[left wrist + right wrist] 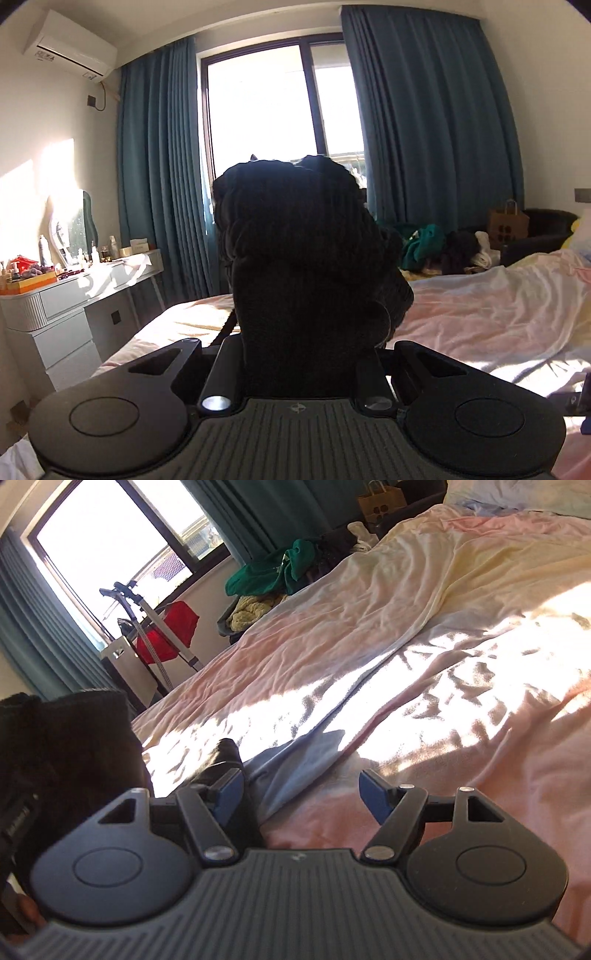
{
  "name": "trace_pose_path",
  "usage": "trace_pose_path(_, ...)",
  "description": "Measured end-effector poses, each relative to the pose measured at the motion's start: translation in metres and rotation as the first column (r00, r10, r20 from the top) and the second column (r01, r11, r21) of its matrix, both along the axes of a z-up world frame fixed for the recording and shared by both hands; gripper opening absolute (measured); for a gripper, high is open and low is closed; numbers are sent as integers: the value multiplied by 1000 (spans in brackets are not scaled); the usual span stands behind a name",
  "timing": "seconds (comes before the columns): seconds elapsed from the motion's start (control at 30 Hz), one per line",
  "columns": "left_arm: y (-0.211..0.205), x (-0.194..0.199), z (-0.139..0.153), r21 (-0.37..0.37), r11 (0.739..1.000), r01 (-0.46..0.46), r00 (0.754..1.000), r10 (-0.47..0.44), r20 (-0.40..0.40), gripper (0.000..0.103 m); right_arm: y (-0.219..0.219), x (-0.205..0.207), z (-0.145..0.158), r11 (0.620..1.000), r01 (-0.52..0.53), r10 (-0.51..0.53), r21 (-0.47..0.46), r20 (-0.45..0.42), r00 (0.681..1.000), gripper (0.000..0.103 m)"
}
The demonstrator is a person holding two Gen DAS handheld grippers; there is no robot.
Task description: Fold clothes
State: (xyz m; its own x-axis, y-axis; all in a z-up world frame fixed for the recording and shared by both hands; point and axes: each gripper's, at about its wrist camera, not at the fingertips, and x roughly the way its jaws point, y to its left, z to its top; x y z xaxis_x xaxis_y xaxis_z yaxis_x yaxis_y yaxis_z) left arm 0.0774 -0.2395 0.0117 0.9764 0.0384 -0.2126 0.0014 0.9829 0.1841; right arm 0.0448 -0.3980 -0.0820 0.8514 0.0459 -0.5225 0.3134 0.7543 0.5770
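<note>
Left gripper (306, 354): your jaws are nearly closed, clamped on a bunched black knit garment (306, 251). The fabric stands up from the jaws toward 12 o'clock and blocks most of the left wrist view.

Right gripper (301, 797): jaws stand wide, nothing between the blue pads (373, 794). Only the bed sheet (424, 664) lies under them.

Garment location: off the bed, carried in your left gripper. From the right wrist view it shows as a dark mass at 9 o'clock (66, 760), just beside the right gripper's left finger.

Key relation: free cloth lies at 9 o'clock from your empty right gripper. The left already has hold, so the right is the one to take a second edge. Long axis: cannot tell, the garment is wadded and in shadow.

Landing zone: open sheet from 12 to 3 o'clock of the right gripper, wrinkled and part sunlit.

Clutter: green clothes pile (273, 572) at the far bed edge, 12 o'clock, well apart.

Step, my read: early. Garment is picked up but not yet spread.

Risk: with one grip on a bunch you may find no clean edge.
</note>
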Motion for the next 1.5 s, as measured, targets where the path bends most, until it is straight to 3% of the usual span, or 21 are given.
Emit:
trace_pose_path(0.23,-44,6,-74,142,984,106,988,-88,-129,20,-12,7,-7,996,-17,14,85,31,999,73)
trace_pose_path(0.33,-26,-2,-88,161,978,134,981,-107,-163,23,-11,13,-11,995,-31,29,100,21,999,73)
trace_pose_path(0.43,-4,-4,-98,205,967,149,976,-110,-190,39,-10,15,-13,992,-40,37,117,27,999,73)
trace_pose_path(0.5,6,-7,-102,242,959,144,972,-91,-216,76,-9,14,-13,991,-46,41,126,35,999,73)
trace_pose_path(0.53,12,-8,-101,254,956,149,970,-91,-226,82,-9,13,-13,990,-48,43,130,39,998,73)
trace_pose_path(0.8,69,-42,-87,284,934,215,948,-131,-289,96,-7,10,-13,971,-86,71,222,77,995,73)
trace_pose_path(1.07,125,-77,-70,262,925,276,920,-175,-351,98,4,11,-16,952,-135,120,276,69,990,73)
trace_pose_path(1.2,145,-87,-79,226,935,273,928,-194,-318,99,7,5,-18,944,-98,81,315,68,994,73)
trace_pose_path(1.27,150,-89,-86,205,944,258,935,-190,-300,100,11,0,-16,947,-84,62,310,80,995,79)
trace_pose_path(1.37,151,-90,-89,187,953,239,944,-183,-276,101,18,-9,-13,952,-70,46,298,89,995,79)
trace_pose_path(1.5,156,-84,-84,143,958,247,941,-201,-272,101,31,-15,-12,944,-70,52,321,64,997,81)
